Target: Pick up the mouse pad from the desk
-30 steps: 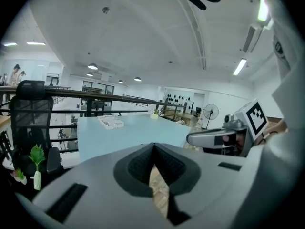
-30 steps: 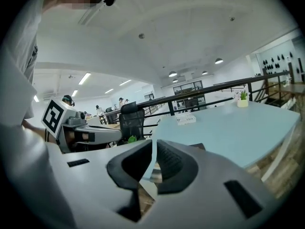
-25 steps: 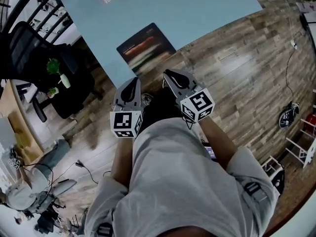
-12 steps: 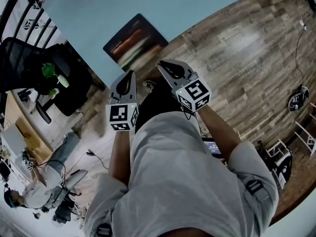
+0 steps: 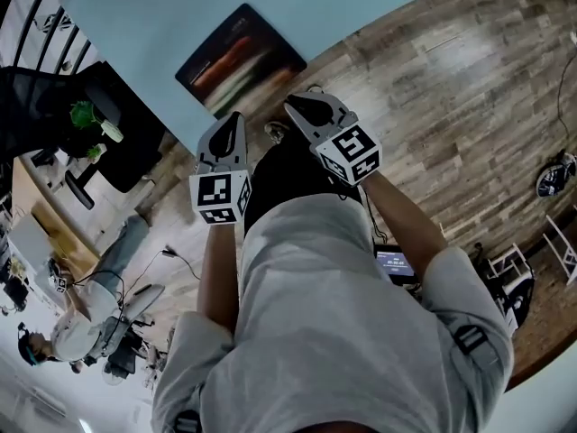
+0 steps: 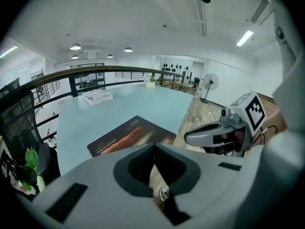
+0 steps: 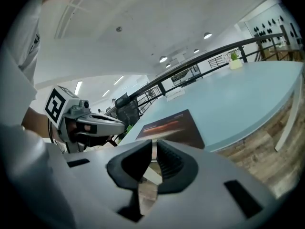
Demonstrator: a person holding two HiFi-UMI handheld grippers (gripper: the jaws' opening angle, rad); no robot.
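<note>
Wood-plank floor [image 5: 451,88] under the person, with a pale blue desk [image 5: 297,7] ahead. Nearest, both tools sit at waist height: the left gripper [image 5: 236,120] has its jaws pressed together on nothing, and the right gripper [image 5: 293,105] shows only a thin slit, also empty. The mouse pad [image 5: 239,59] lies flat just beyond both tips, by the desk's closer edge, untouched. My judgement: open one gripper wide, come in low at the pad's nearest edge, and work one jaw under it, since it lies flush
</note>
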